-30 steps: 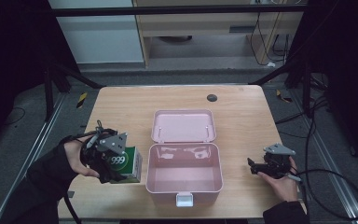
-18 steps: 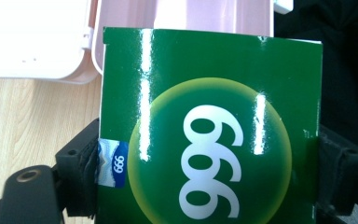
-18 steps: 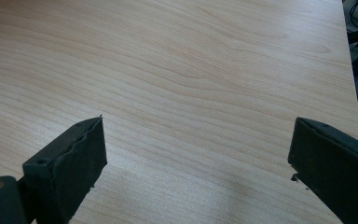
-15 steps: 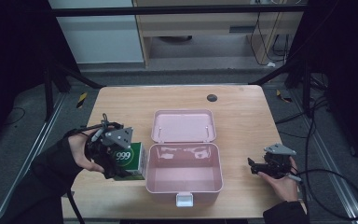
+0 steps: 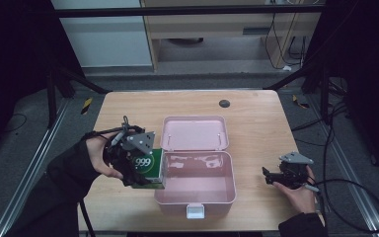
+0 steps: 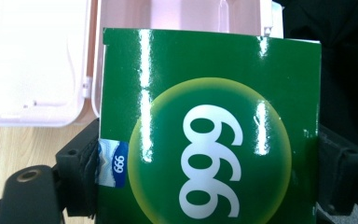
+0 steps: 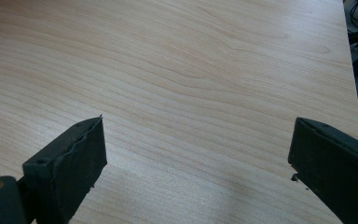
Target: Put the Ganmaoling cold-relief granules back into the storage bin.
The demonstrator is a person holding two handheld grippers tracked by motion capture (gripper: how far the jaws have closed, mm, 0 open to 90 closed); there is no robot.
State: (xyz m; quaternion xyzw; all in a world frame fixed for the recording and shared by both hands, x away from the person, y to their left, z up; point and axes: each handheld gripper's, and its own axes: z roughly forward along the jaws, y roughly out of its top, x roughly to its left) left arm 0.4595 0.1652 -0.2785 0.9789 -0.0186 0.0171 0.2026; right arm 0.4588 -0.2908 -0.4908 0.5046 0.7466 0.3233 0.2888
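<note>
The left tool (image 5: 137,168) clamps a green box (image 5: 147,170) just beside the open pink case (image 5: 196,192), whose near wall the box could snag while crossing, while the right tool (image 5: 276,176) rests wide open on the worktop (image 5: 256,113).

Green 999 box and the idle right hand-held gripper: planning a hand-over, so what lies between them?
In the high view, the open pink case lies between the green box and the right hand-held gripper, then bare table.
</note>
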